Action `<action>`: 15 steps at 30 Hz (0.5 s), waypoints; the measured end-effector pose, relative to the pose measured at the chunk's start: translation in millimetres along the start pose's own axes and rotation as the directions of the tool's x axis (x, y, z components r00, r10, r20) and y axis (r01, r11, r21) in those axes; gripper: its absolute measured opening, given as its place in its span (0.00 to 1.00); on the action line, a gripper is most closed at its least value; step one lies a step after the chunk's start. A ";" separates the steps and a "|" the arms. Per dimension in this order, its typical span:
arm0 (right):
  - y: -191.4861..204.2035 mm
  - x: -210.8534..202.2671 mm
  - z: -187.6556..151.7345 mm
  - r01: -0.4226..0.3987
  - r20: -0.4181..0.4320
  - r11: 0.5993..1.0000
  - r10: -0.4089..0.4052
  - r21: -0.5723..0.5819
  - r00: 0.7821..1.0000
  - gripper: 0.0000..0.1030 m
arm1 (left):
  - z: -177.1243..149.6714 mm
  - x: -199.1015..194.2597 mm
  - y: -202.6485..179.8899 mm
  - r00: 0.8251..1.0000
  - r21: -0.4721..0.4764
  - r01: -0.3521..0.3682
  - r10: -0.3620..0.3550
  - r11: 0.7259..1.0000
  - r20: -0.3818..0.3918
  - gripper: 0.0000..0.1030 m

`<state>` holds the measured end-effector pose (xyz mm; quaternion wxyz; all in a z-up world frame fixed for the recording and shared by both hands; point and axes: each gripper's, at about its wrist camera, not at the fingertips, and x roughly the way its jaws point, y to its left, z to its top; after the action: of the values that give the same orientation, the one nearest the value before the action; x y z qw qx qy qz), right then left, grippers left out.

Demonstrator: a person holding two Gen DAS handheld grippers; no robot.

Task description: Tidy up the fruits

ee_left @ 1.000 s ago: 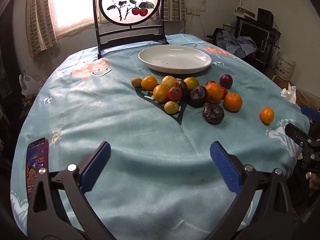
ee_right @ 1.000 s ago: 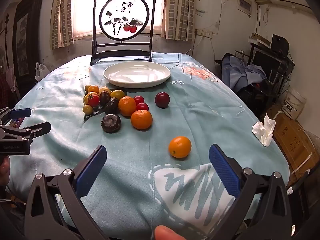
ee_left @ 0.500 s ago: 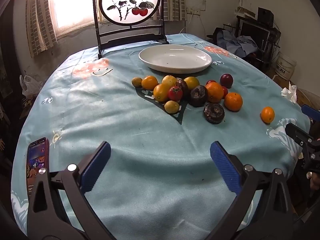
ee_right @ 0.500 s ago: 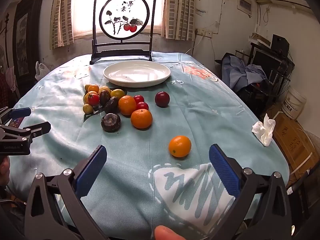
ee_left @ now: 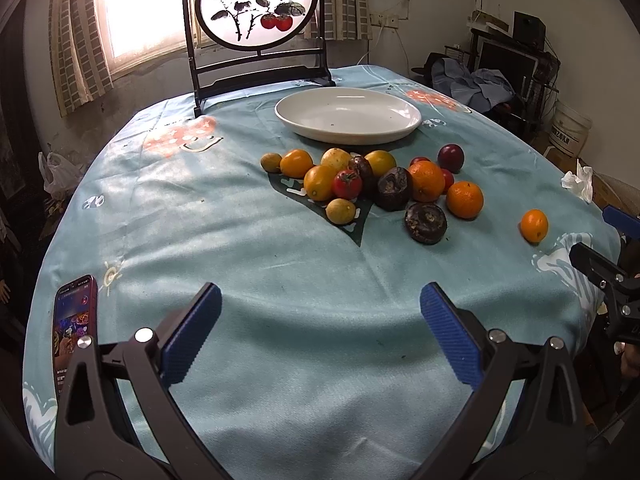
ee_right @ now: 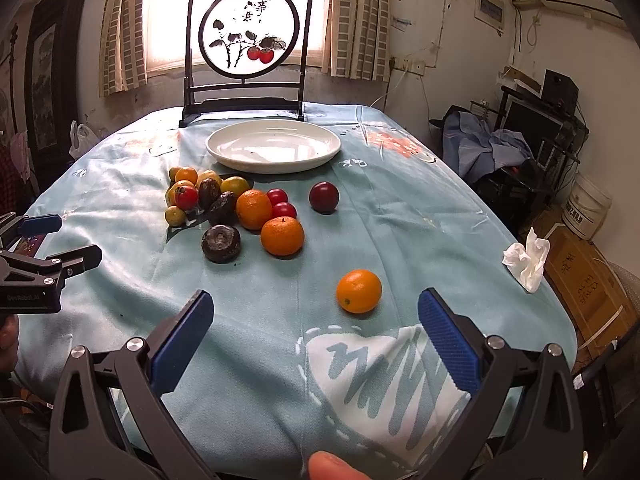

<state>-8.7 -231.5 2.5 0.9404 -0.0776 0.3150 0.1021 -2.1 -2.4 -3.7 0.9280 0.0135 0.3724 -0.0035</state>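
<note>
Nothing has shifted: both grippers (ee_left: 320, 322) (ee_right: 316, 320) still hover agape before the fruits (ee_left: 372, 184).

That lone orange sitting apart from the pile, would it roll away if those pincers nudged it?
Probably. The lone orange looks round and smooth, resting on flat tablecloth with nothing beside it to stop it. Its skin seems firm, so the open right gripper should hold it without crushing.

Barely a flicker across the second: the left gripper (ee_left: 320, 332) drifts a touch, so the fruit pile (ee_left: 372, 188) and the phone (ee_left: 75, 328) slide slightly in its view. On the right wrist view nothing shifts.
</note>
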 end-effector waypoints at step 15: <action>0.1 -1.2 -1.1 0.000 -0.002 1.000 0.000 -0.002 1.000 0.99 | -1.7 -3.2 -2.5 1.000 0.001 0.001 -0.001 1.000 -0.004 0.98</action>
<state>-10.3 -231.8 2.3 0.9400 -0.0788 0.3158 0.1022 -5.6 -4.9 -2.8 0.9271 0.0139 0.3744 -0.0039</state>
